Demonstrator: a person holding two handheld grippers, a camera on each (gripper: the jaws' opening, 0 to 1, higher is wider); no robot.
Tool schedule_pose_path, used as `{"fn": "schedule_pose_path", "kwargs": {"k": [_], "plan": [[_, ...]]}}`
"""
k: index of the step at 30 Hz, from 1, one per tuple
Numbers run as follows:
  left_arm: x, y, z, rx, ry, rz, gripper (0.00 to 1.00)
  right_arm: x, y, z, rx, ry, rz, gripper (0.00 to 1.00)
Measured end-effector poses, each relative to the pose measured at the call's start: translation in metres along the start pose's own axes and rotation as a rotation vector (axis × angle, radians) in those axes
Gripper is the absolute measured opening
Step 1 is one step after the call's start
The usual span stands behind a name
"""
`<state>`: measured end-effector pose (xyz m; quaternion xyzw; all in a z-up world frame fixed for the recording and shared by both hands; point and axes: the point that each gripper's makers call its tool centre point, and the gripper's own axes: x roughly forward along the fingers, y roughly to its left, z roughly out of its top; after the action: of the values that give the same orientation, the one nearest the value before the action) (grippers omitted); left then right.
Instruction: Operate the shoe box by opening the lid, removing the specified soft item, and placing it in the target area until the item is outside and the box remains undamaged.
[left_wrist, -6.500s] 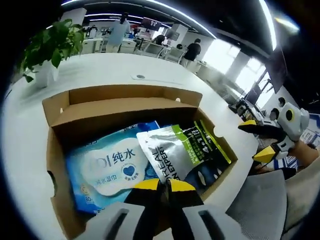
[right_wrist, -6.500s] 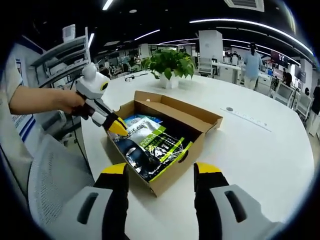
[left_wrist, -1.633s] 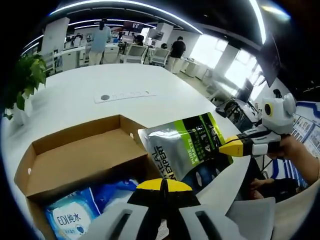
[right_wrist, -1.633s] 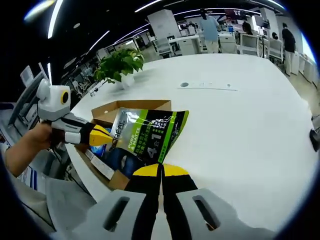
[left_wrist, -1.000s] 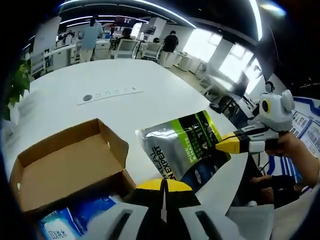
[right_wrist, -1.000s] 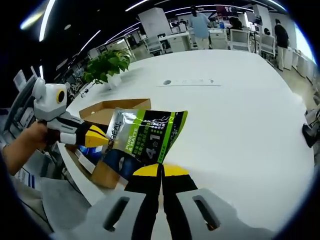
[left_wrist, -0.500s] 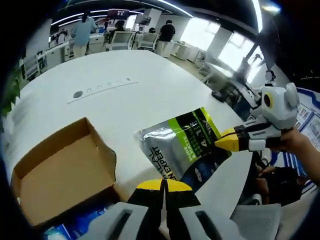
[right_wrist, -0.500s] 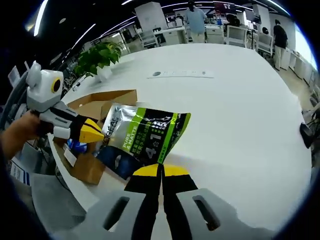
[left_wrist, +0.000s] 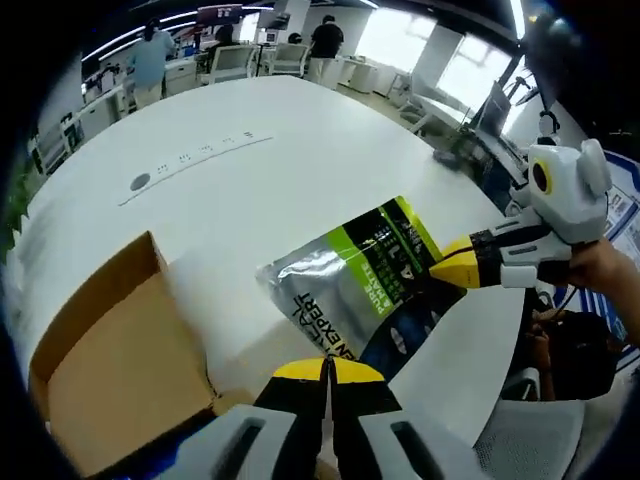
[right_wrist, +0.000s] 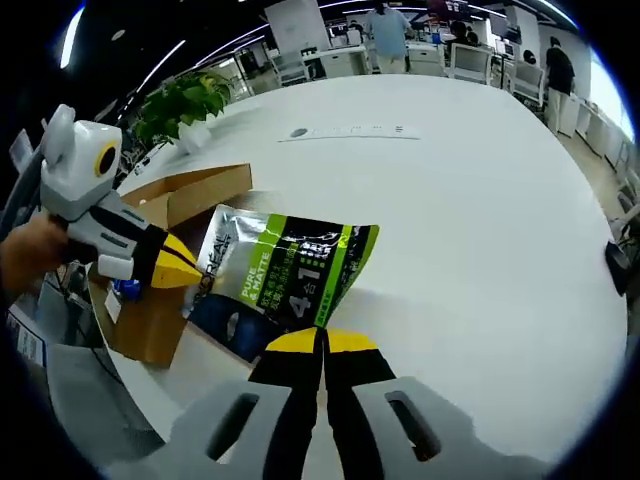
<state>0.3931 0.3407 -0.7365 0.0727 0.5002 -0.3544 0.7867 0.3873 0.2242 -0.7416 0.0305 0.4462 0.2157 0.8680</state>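
The white table (right_wrist: 480, 200) ran wide and bare beyond the pouch, out to its curved far edge, with a small round port (right_wrist: 298, 132) and a strip of sockets set flush in it; its near edge lay close under both grippers. The open shoe box (right_wrist: 160, 270) sat at that near edge, its flap (left_wrist: 110, 350) folded out, and something blue (right_wrist: 125, 290) showed inside. The silver, green and black pouch (right_wrist: 275, 275) was outside the box, held up over the bare table just beside the box's corner, stretched between the two grippers. The left gripper (left_wrist: 325, 368) was closed tight, yellow tips together, on one edge of the pouch (left_wrist: 360, 285); in the right gripper view it (right_wrist: 190, 268) came in from the left, tips against the pouch's silver end. The right gripper (right_wrist: 321, 342) was likewise pinched closed on the pouch's lower edge, and in the left gripper view it (left_wrist: 448, 270) gripped the green end, a hand (left_wrist: 610, 285) behind it. A plant (right_wrist: 180, 105) stood on the table beyond the box. People stood among desks far off.
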Motion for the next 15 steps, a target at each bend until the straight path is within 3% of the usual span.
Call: {"fn": "schedule_pose_path", "kwargs": {"k": [15], "plan": [[0.019,0.006,-0.01,0.17,0.077,0.084,0.01,0.028,-0.01,-0.007,-0.063,-0.014,-0.043,0.0]]}}
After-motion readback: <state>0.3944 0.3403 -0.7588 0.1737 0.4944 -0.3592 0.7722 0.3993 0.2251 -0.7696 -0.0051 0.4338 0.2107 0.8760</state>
